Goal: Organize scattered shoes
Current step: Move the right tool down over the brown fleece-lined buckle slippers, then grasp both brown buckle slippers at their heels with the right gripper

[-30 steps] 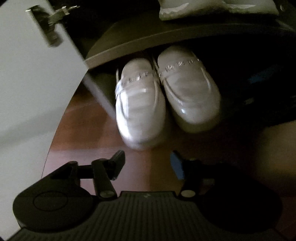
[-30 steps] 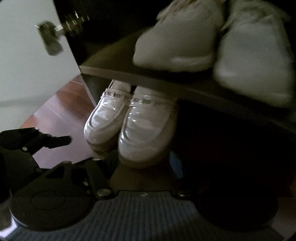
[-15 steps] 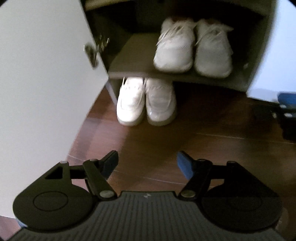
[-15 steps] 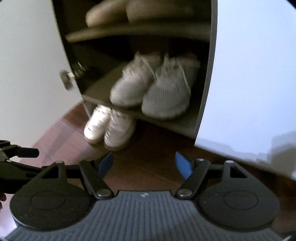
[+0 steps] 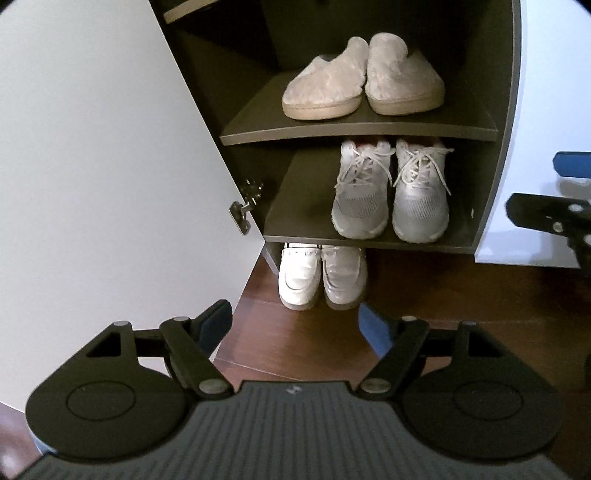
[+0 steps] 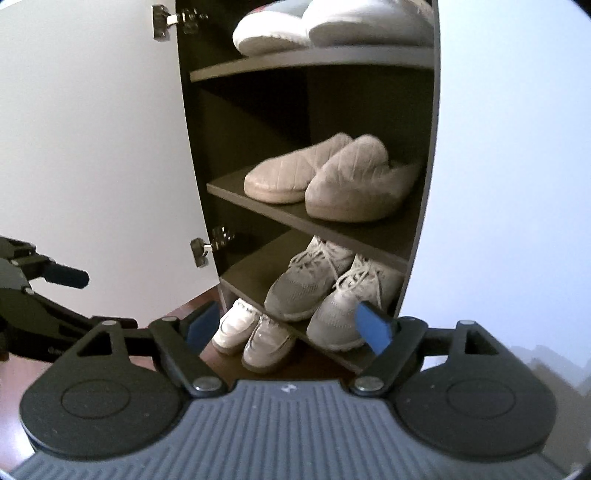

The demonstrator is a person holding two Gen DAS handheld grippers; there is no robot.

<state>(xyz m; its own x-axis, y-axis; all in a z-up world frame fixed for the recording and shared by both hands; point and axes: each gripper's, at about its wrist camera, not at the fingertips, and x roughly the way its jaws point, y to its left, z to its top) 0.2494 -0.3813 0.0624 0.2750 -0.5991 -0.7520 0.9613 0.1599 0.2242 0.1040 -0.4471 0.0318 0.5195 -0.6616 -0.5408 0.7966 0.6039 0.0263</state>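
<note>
Your jaws on both the left gripper [image 5: 295, 325] and the right gripper [image 6: 286, 325] are opening on nothing, the white loafers [image 5: 320, 275] lying toes-toward-you just ahead and below the left one, on the floor [image 5: 461, 295].

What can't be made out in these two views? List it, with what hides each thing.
- White loafers: heels hidden under the lowest shelf, left wrist view.
- Top-shelf slippers: cut off by the upper edge, right wrist view.
- Grey sneaker: toe partly covered by the right gripper's blue pad.
- Right gripper in the left wrist view: mostly cut off by the right edge.
</note>
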